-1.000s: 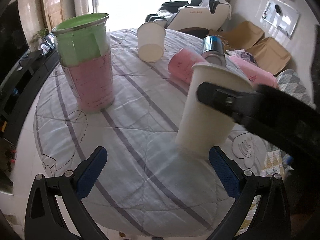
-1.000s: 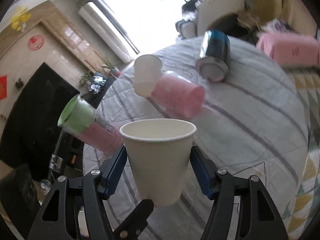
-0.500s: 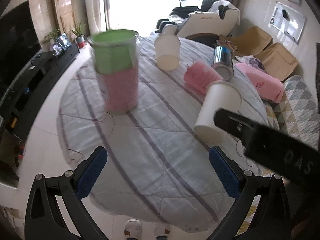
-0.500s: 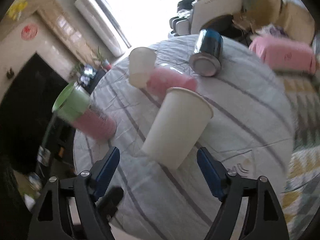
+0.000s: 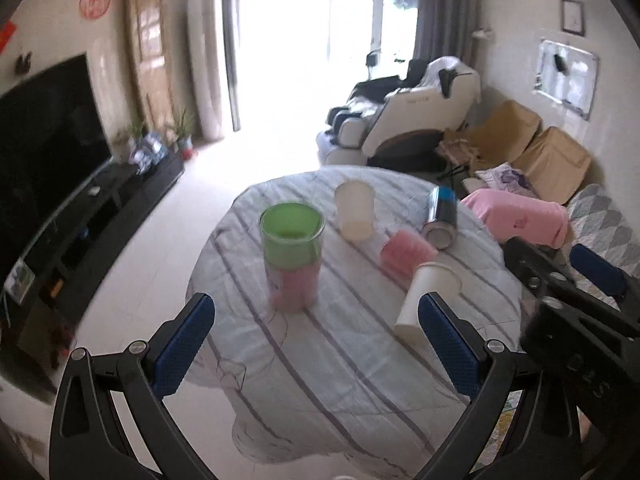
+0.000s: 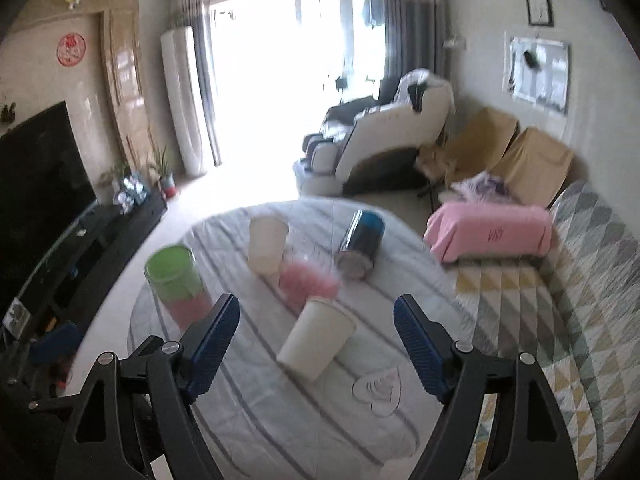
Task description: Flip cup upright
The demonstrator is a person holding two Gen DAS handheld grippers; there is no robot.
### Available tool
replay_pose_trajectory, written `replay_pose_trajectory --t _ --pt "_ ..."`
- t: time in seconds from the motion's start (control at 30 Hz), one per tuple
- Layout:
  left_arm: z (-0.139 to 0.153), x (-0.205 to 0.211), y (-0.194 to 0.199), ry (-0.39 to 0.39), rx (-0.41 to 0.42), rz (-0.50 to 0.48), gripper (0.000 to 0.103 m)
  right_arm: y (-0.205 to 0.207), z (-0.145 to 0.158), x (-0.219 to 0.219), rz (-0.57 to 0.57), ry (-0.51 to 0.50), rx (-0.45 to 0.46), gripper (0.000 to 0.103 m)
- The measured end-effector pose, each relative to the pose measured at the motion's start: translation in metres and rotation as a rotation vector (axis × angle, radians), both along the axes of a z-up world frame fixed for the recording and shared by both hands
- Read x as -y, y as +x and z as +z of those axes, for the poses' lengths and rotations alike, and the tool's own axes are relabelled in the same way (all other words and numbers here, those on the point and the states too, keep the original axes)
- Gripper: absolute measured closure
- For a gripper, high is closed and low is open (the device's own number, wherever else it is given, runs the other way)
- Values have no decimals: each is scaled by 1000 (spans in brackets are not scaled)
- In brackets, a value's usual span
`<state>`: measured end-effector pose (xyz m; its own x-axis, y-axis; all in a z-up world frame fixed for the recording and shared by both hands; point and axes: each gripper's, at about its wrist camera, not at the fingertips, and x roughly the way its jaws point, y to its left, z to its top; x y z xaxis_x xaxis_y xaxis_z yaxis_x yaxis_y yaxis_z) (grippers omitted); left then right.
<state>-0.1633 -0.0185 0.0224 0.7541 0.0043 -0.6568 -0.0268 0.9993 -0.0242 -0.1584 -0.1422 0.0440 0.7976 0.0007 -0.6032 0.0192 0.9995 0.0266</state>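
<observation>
A second ago the right tongs (image 6: 316, 328) were clamped on the paper cup (image 6: 316, 338); now they are standing wide apart and empty, pulled back from the counter (image 6: 280, 420), and the left tongs (image 5: 316, 344) are likewise spread apart with nothing between them. The cup is sitting mouth-up on its base near the right-hand edge of the counter, just in front of a pink cup (image 6: 306, 282) lying on its side, so the flip is looking finished and both tools seem to be retreating. Going left to right across the striped cloth, a tall green-and-pink canister (image 5: 292, 256) is standing upright, another white cup (image 5: 354, 216) is sitting behind it, possibly upside down though the blur is making that hard to judge, then the pink cup, and a blue-and-silver can (image 5: 440, 220) is lying on its side. Around the counter, a dark television (image 6: 36, 184) is occupying the left wall, bright glass doors are glaring at the back, a massage chair (image 6: 384, 140) is sitting beyond, and a sofa with a pink cushion (image 6: 490, 232) is lining the right.
</observation>
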Motion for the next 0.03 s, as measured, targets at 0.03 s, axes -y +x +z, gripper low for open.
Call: replay_pose_trajectory --t 0.03 --pt "2 0 -1 6 9 -5 0 1 1 1 -5 5 -2 22"
